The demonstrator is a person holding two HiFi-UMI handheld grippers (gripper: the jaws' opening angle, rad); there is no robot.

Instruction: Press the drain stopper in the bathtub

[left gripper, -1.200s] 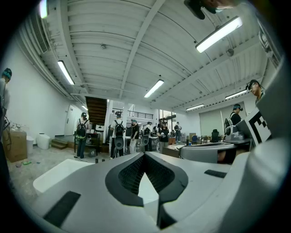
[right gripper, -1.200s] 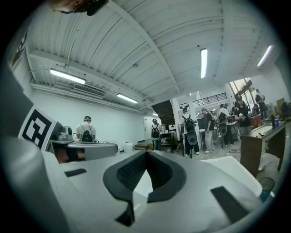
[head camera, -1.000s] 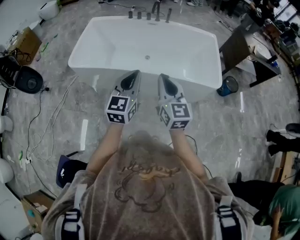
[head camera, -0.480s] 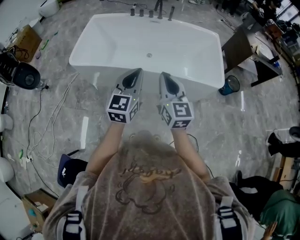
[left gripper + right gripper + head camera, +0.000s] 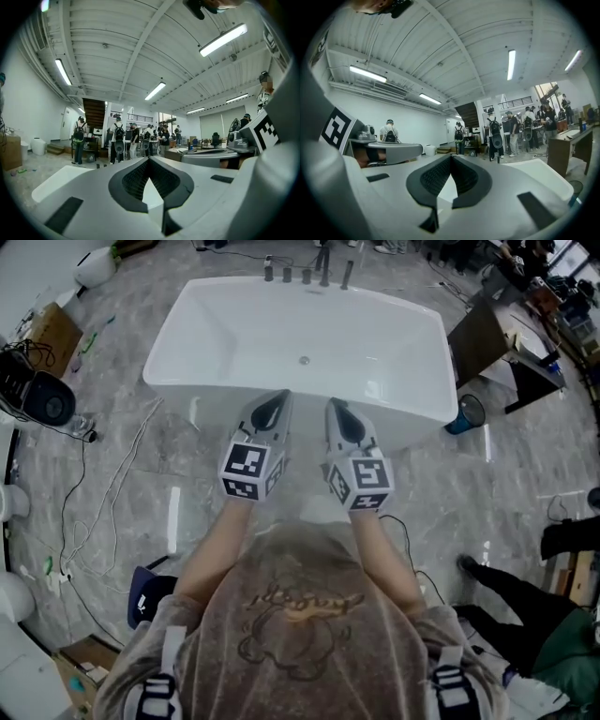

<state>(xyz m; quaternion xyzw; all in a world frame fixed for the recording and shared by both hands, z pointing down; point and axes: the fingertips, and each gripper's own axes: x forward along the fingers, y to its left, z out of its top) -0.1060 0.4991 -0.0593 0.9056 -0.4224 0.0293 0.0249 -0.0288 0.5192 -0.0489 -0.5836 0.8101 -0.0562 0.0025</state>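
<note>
glossy white bathtub (image 5: 220, 329); polished grey stone floor (image 5: 122, 460); shiny metal drain stopper (image 5: 304, 360)

Above your left gripper (image 5: 149, 159), long white ceiling tube lights (image 5: 223, 38) shine brightly; the fisheye edges curve and darken.

The drain stopper (image 5: 304, 360) lies in the bathtub (image 5: 216, 324), faucets (image 5: 305, 276) behind it.

the small round metal drain stopper (image 5: 304, 360) sits mid-floor in the empty white bathtub (image 5: 187, 324).
</note>
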